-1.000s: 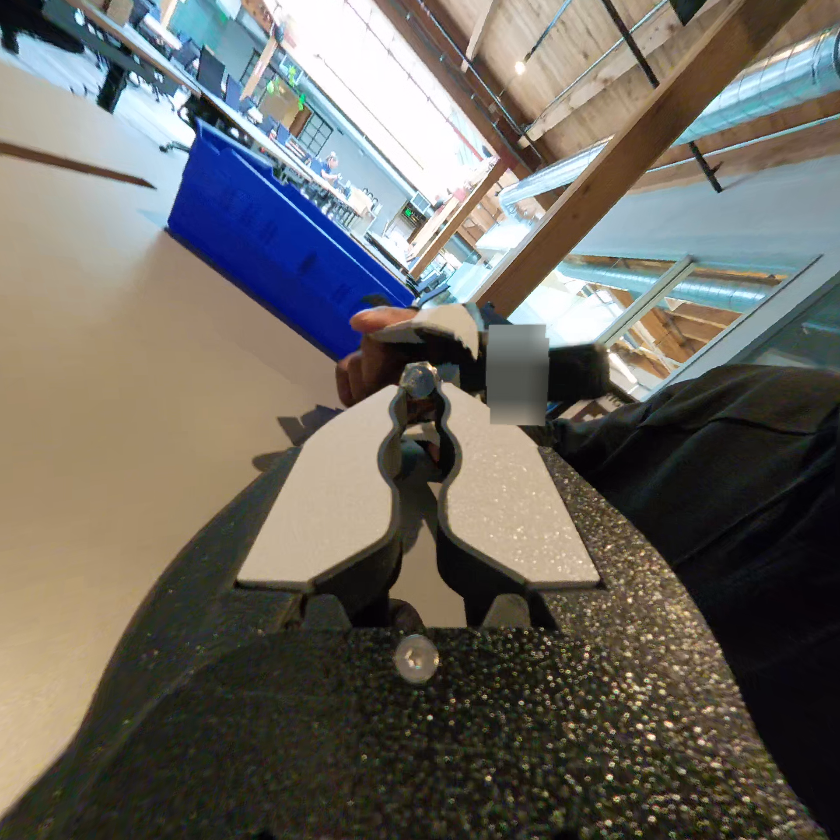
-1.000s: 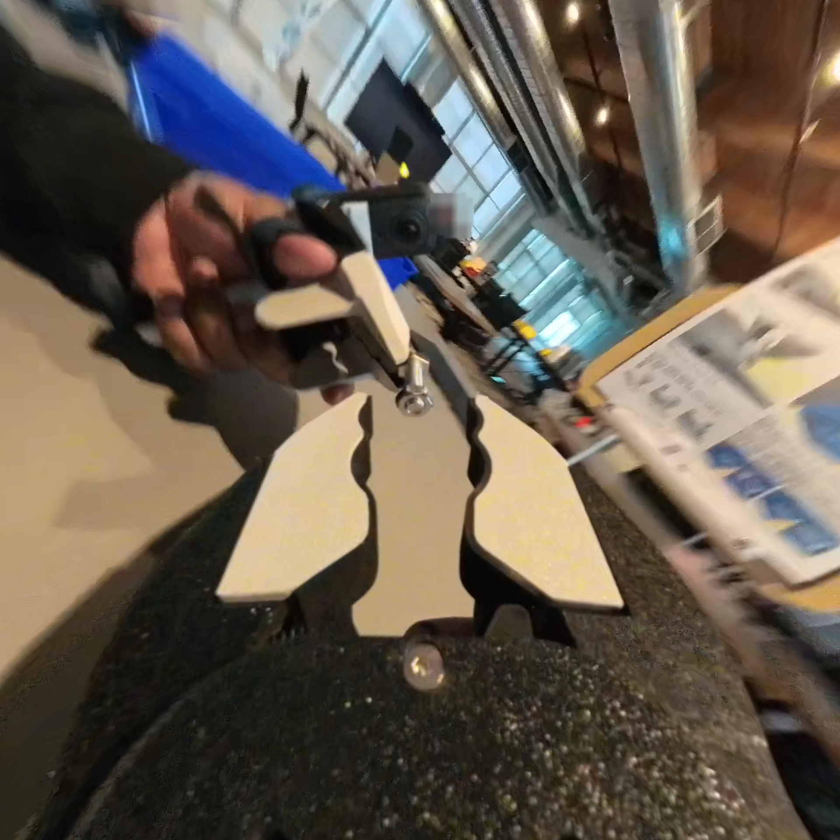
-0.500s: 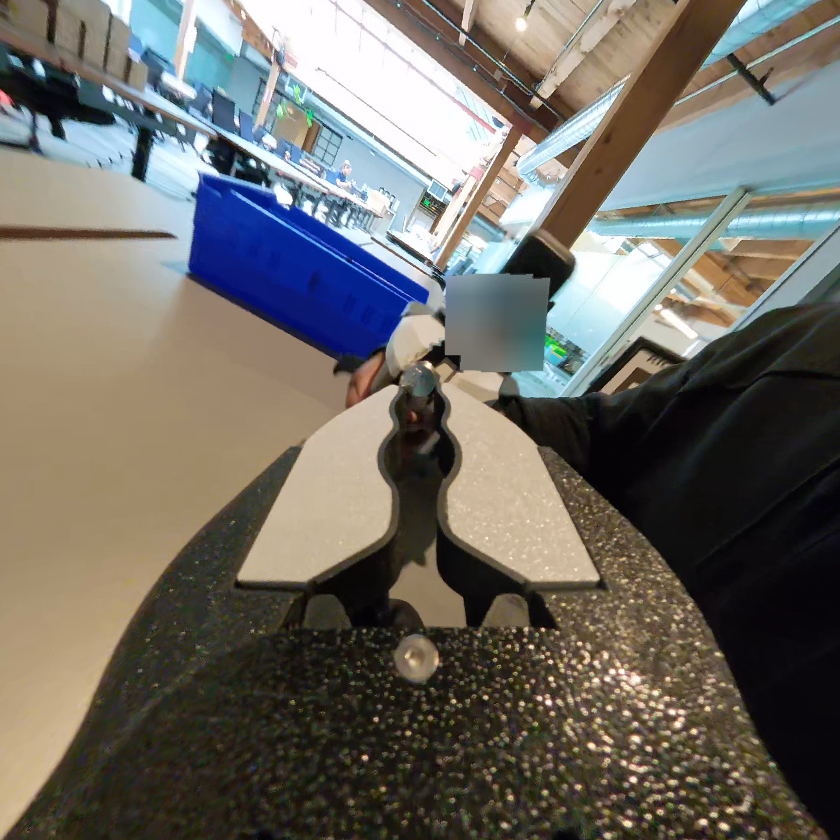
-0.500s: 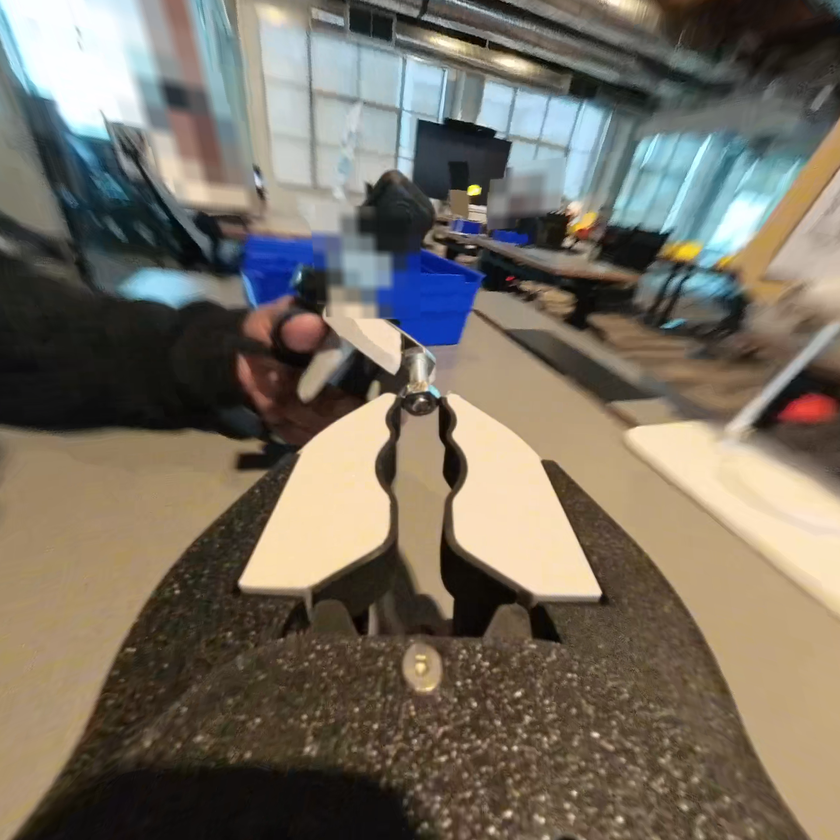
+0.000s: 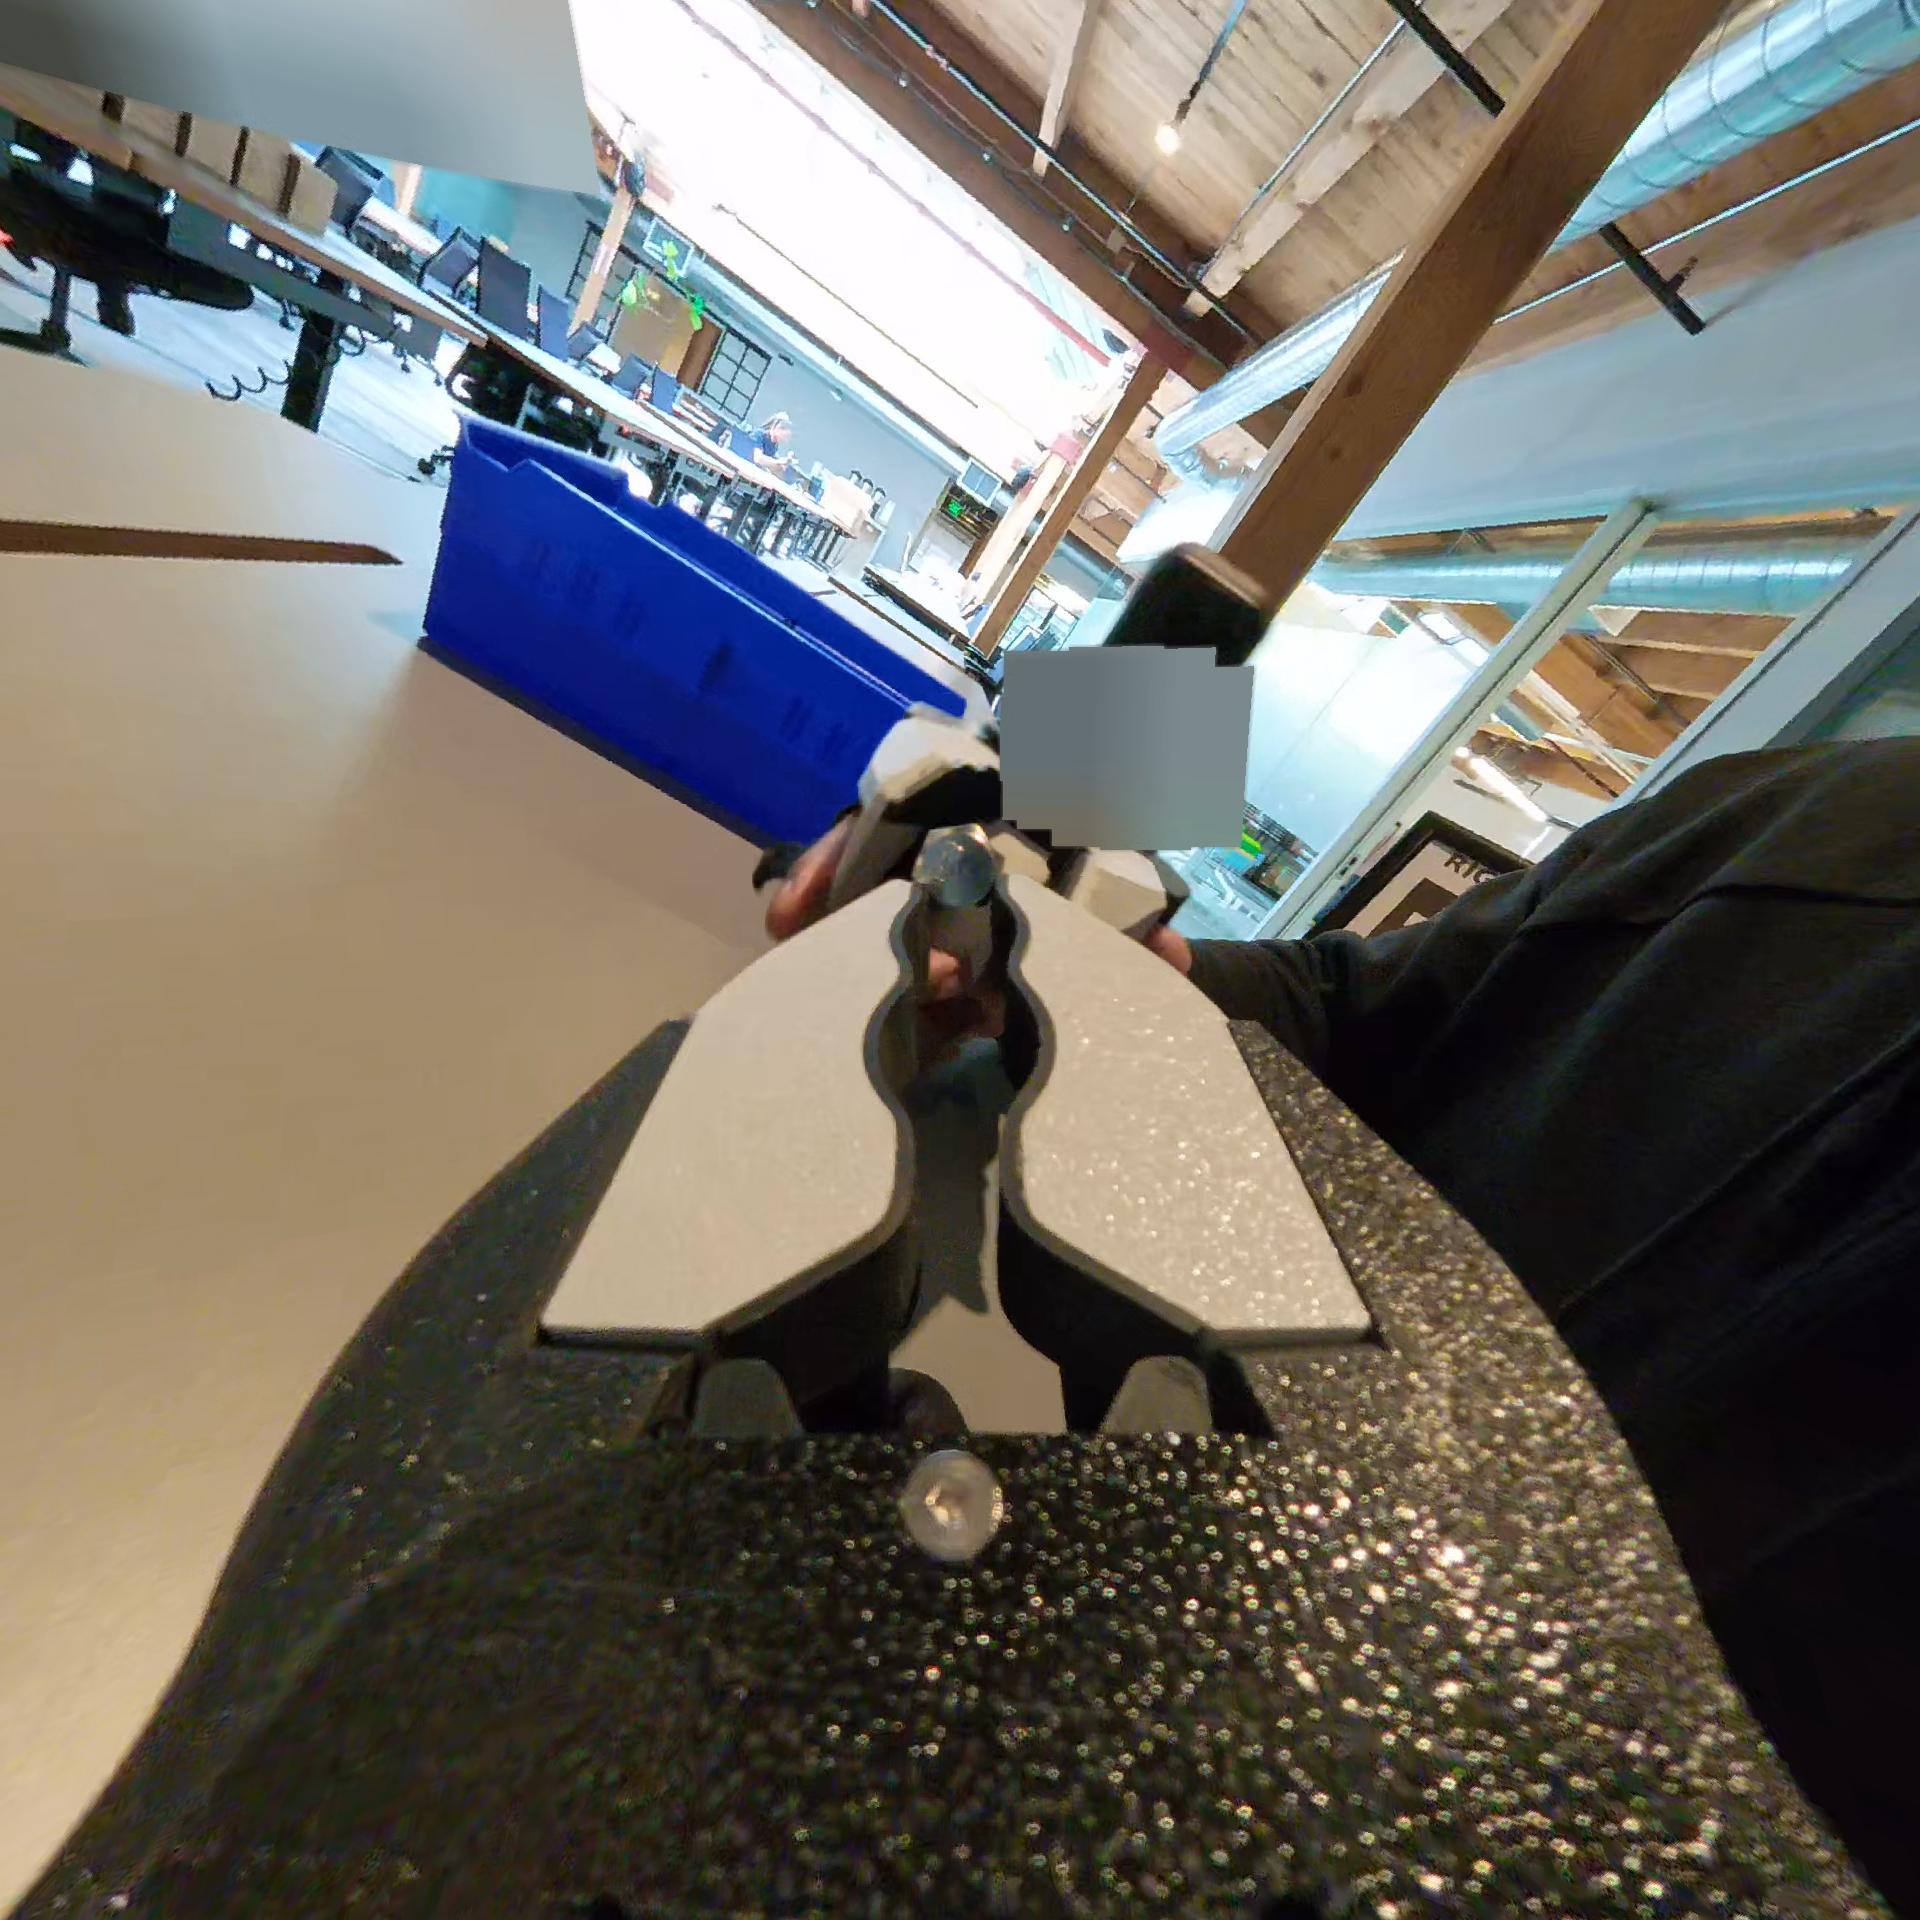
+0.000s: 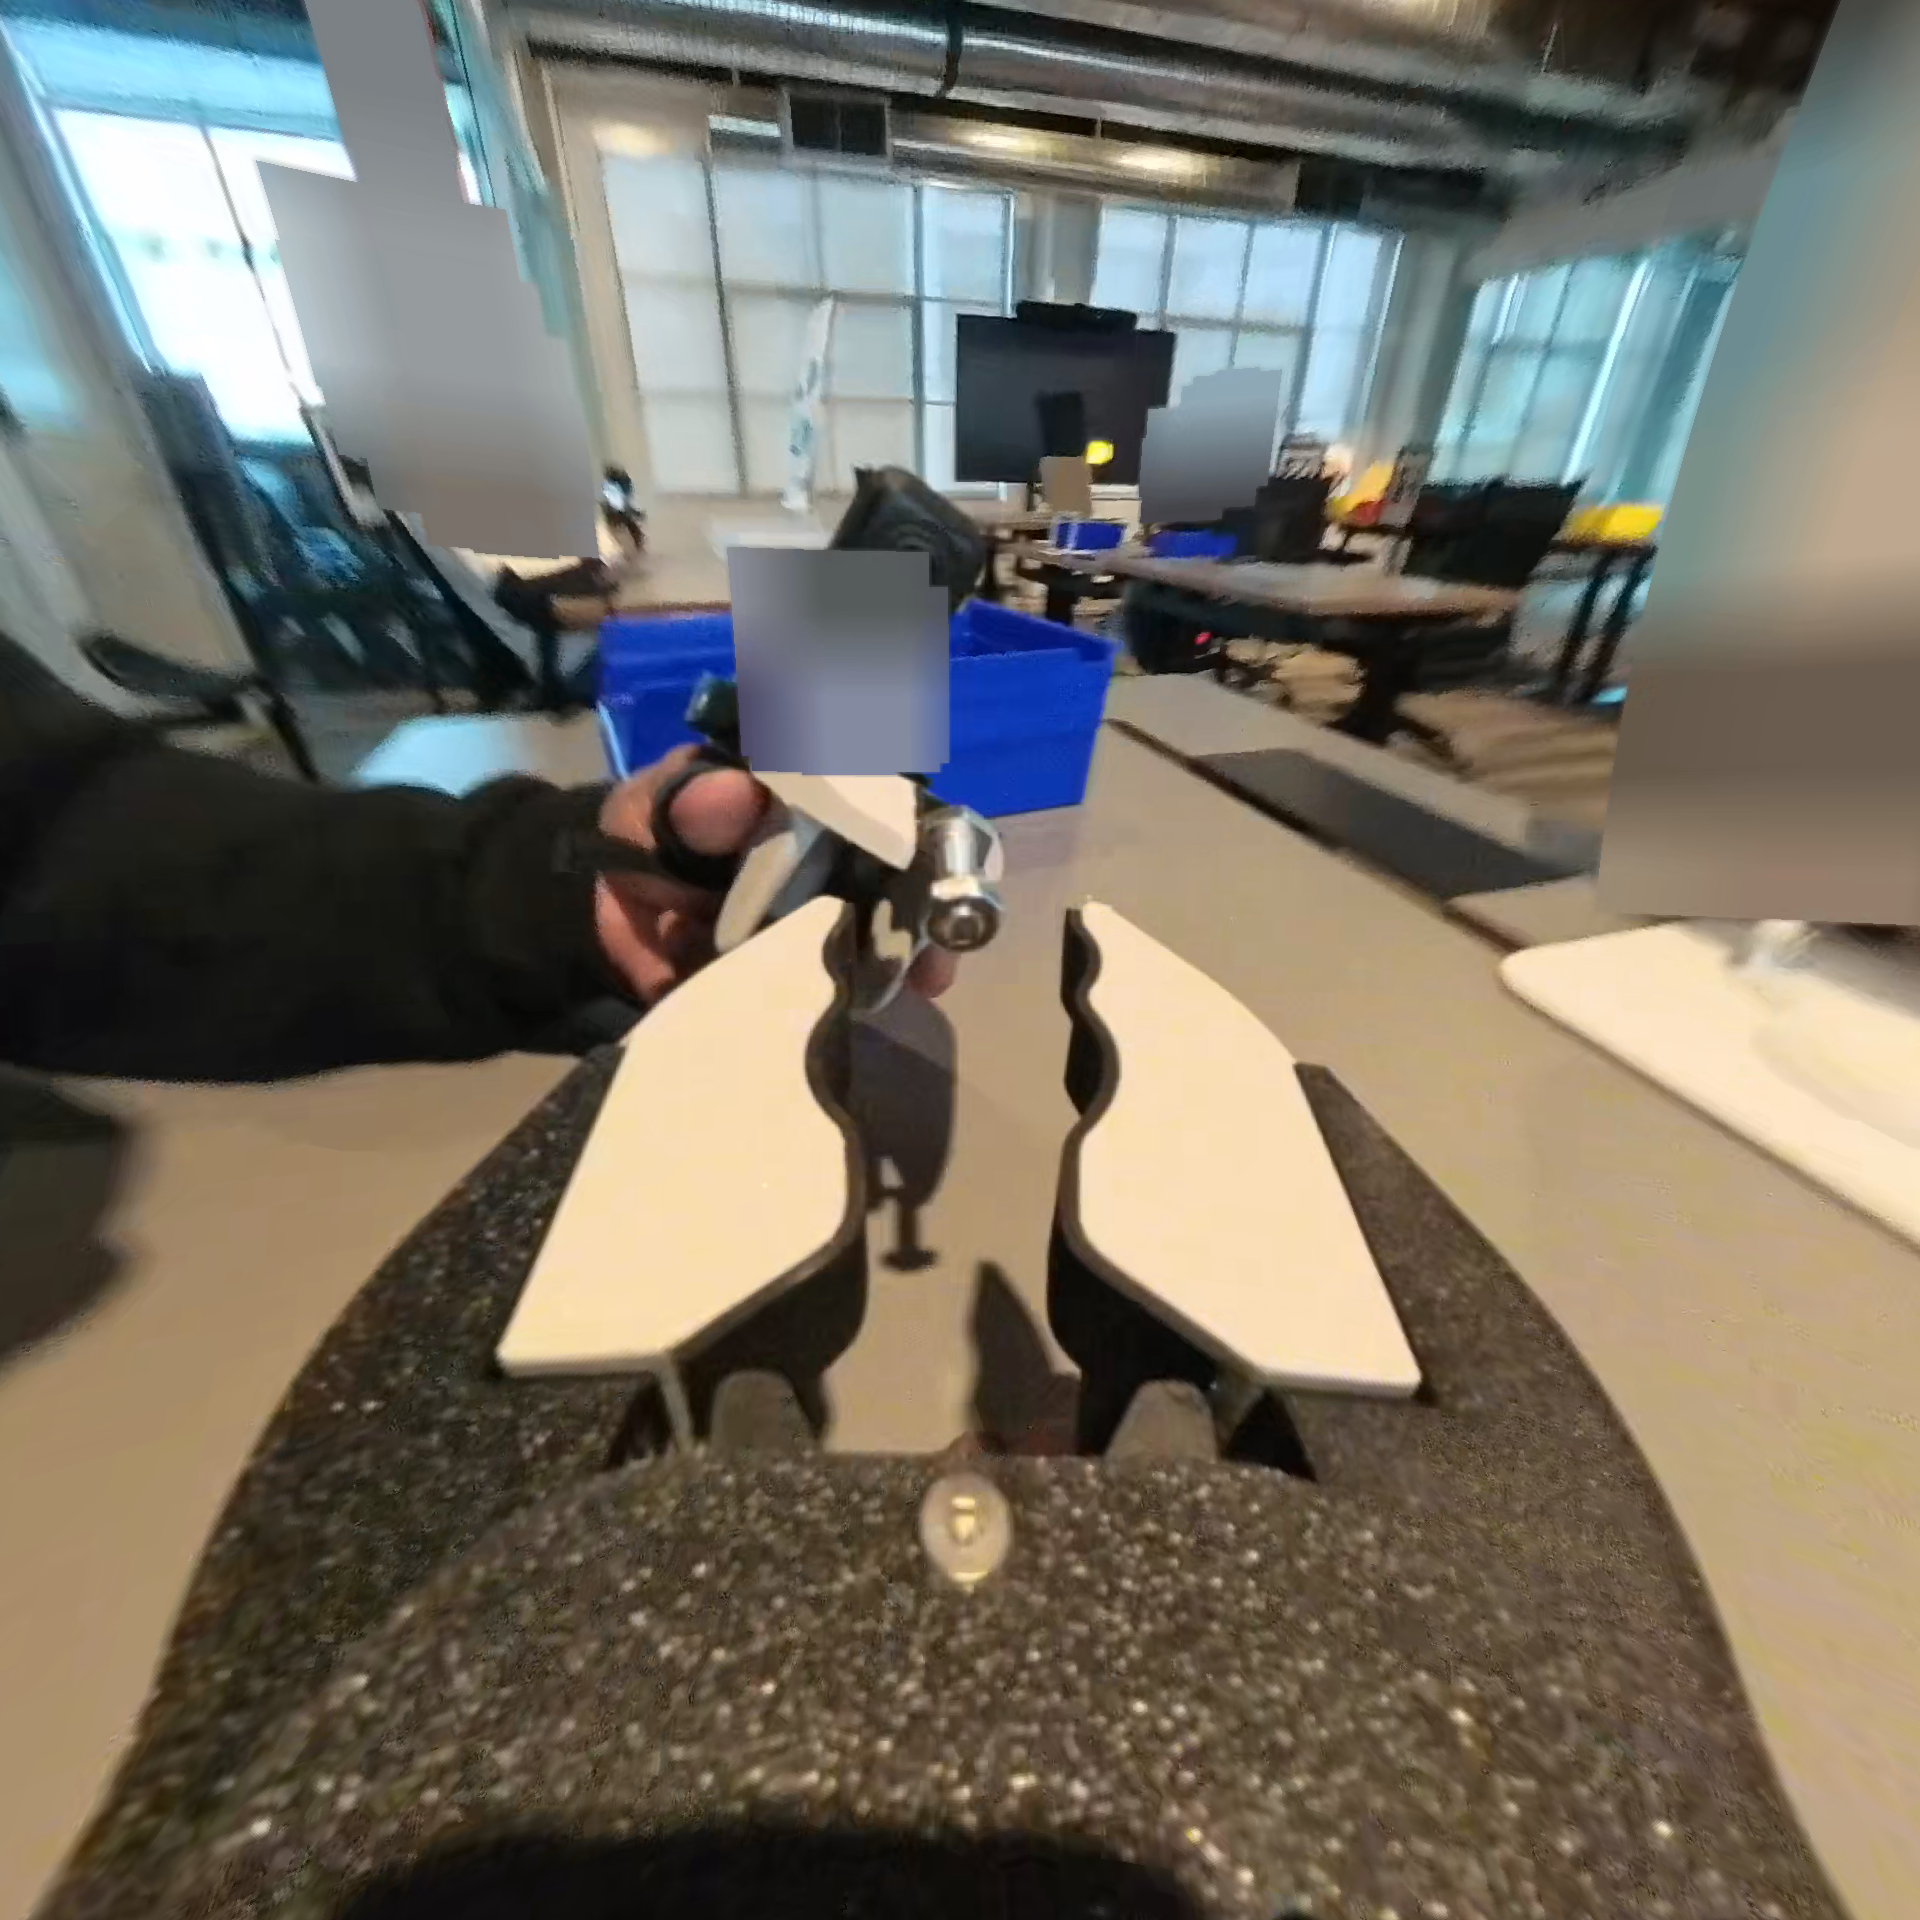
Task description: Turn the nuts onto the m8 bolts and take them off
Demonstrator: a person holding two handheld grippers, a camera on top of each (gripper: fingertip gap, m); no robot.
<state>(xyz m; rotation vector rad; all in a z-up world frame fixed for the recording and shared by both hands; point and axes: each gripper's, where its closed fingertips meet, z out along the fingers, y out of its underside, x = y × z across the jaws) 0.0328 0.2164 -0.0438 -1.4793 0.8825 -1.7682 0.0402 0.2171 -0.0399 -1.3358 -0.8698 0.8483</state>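
Note:
My left gripper (image 5: pixel 954 914) is shut on a silver bolt (image 5: pixel 956 871), whose end pokes out above the fingertips. In the right wrist view the left gripper (image 6: pixel 899 894) holds the bolt (image 6: pixel 956 842) above the table, pointing toward the camera, with a hex nut (image 6: pixel 966 920) on its near end. My right gripper (image 6: pixel 961 920) is open, with a finger on either side of the nut and not touching it. In the left wrist view the right gripper's pale fingers (image 5: pixel 914 764) stand just beyond the bolt. A hand in a black sleeve holds each gripper.
A blue plastic bin (image 5: pixel 644 623) stands on the beige table (image 5: pixel 260 935) beyond the grippers; it also shows in the right wrist view (image 6: pixel 1029 717). A white board (image 6: pixel 1714 1039) lies at the right, and a dark mat (image 6: pixel 1351 821) lies farther back. The tips of both grippers are at nearly the same place.
Half a second ago my right gripper was shut on the nut; now its jaws are apart and off the nut. The right view has rolled level. The left gripper still holds the bolt.

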